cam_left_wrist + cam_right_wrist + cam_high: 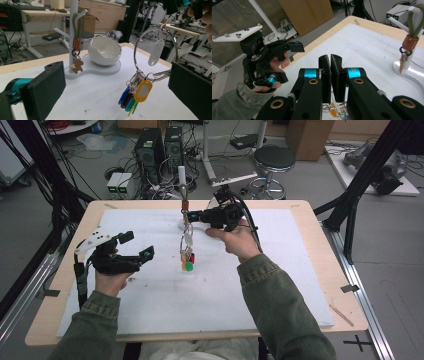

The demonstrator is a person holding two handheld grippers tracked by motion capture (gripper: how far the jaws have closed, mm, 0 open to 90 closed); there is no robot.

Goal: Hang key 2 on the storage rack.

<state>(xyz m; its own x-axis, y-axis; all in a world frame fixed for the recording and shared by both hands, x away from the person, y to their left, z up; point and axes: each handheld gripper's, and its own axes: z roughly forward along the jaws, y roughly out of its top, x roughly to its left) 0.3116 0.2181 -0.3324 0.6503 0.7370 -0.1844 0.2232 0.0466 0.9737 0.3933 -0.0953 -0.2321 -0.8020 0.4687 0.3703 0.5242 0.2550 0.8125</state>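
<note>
A large metal key ring (137,45) hangs in the air, carrying a white tag (155,53) and a bunch of keys with coloured tags (135,96). My right gripper (193,215) is shut on the top of the ring, with the keys (187,260) dangling just above the white mat. Its two jaws (330,60) press together, and the keys (334,111) show below them. My left gripper (139,245) is open at the left of the mat, facing the ring. The ring hangs beyond its wide-apart jaws (116,70), and nothing is between them.
A white stand (73,25) with pegs and a bowl (105,53) sits at the mat's far side (182,175). On one peg hangs a green strap (78,27) with a brown tag and a bear charm (78,65). Bare mat (210,295) lies near the person.
</note>
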